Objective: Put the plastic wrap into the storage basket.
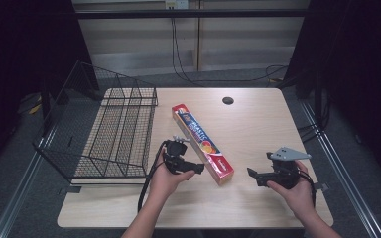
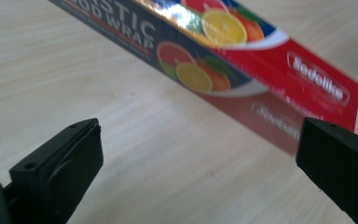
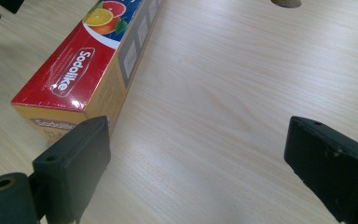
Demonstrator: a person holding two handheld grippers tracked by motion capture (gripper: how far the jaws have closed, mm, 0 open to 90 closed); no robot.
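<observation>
A long red and blue box of plastic food wrap (image 1: 203, 143) lies slantwise on the wooden table (image 1: 258, 124), its red end nearest me. My left gripper (image 1: 196, 168) sits just left of the box's near end, jaws open and empty, pointing at the box (image 2: 223, 51). My right gripper (image 1: 254, 174) rests to the right of that end, with open jaws and nothing between them. In the right gripper view the box's red end (image 3: 79, 79) lies ahead on the left, just beyond the left jaw.
A black wire basket (image 1: 114, 134) stands on the table's left side, partly over the edge. A round cable hole (image 1: 227, 100) sits at the far middle of the table. Bare tabletop lies right of the box and along the near edge.
</observation>
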